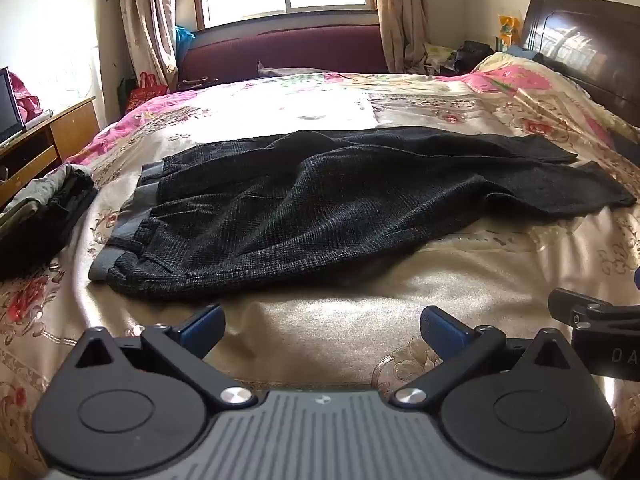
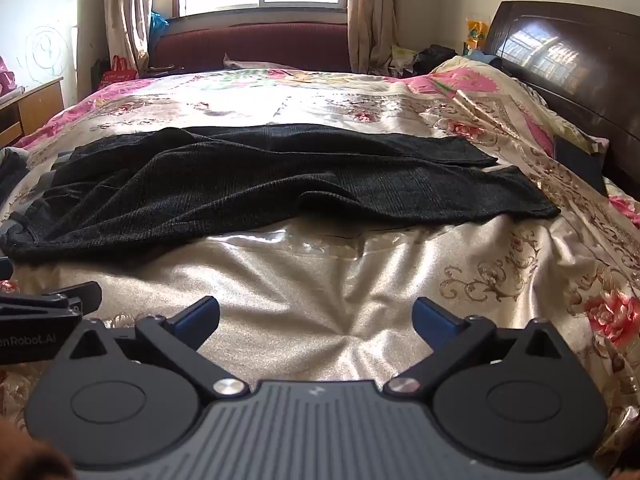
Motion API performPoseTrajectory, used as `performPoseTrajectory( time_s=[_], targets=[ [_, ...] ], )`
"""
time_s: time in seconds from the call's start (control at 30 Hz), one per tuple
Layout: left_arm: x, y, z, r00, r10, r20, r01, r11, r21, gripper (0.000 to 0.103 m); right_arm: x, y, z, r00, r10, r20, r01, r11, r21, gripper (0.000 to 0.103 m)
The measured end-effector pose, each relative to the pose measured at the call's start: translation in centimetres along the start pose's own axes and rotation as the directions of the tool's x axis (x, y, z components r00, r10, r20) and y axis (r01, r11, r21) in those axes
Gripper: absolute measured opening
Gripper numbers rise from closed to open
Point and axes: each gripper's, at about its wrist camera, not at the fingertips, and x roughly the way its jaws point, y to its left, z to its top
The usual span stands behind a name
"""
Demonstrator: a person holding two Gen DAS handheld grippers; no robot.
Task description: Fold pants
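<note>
Dark grey checked pants (image 1: 320, 204) lie flat across the bed, grey waistband (image 1: 132, 216) at the left, leg ends at the right. They also show in the right wrist view (image 2: 260, 184). My left gripper (image 1: 322, 326) is open and empty, a short way in front of the pants' near edge at the waist end. My right gripper (image 2: 316, 318) is open and empty over bare bedspread in front of the legs. Each gripper's side shows at the edge of the other's view.
The bed has a gold and pink floral bedspread (image 1: 360, 312). A pile of dark clothes (image 1: 44, 216) lies at the left edge. A wooden desk (image 1: 48, 140) stands left, a dark headboard (image 2: 568, 64) right, a maroon sofa (image 1: 288, 48) under the window.
</note>
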Motion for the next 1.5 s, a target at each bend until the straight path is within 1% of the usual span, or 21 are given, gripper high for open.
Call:
performPoseTrajectory(
  time_s=[0.2, 0.3, 0.47, 1.1, 1.5],
  targets=[
    [-0.05, 0.11, -0.01, 1.000, -0.012, -0.009, 0.012, 1.000, -0.009, 0.103, 0.05, 0.08, -0.18, 1.000, 0.000, 0.000, 0.000, 1.000, -0.002, 0.102],
    [0.41, 0.40, -0.65, 1.000, -0.014, -0.007, 0.014, 1.000, -0.008, 0.103, 0.07, 0.07, -0.45, 1.000, -0.002, 0.002, 0.002, 1.000, -0.005, 0.102],
    [0.37, -0.21, -0.38, 1.000, -0.016, -0.016, 0.016, 1.000, 0.008, 0.103, 0.14, 0.15, -0.72, 1.000, -0.003, -0.003, 0.003, 1.000, -0.004, 0.102],
    [-0.13, -0.31, -0.36, 1.000, -0.030, 0.007, 0.030, 0.999, 0.017, 0.103, 0.23, 0.07, -0.54, 1.000, -0.008, -0.009, 0.008, 1.000, -0.006, 0.102],
    [0.04, -0.37, -0.37, 0.999, -0.036, 0.006, 0.036, 0.999, 0.019, 0.103, 0.32, 0.14, -0.43, 1.000, -0.008, -0.015, 0.008, 1.000, -0.008, 0.101]
  ],
)
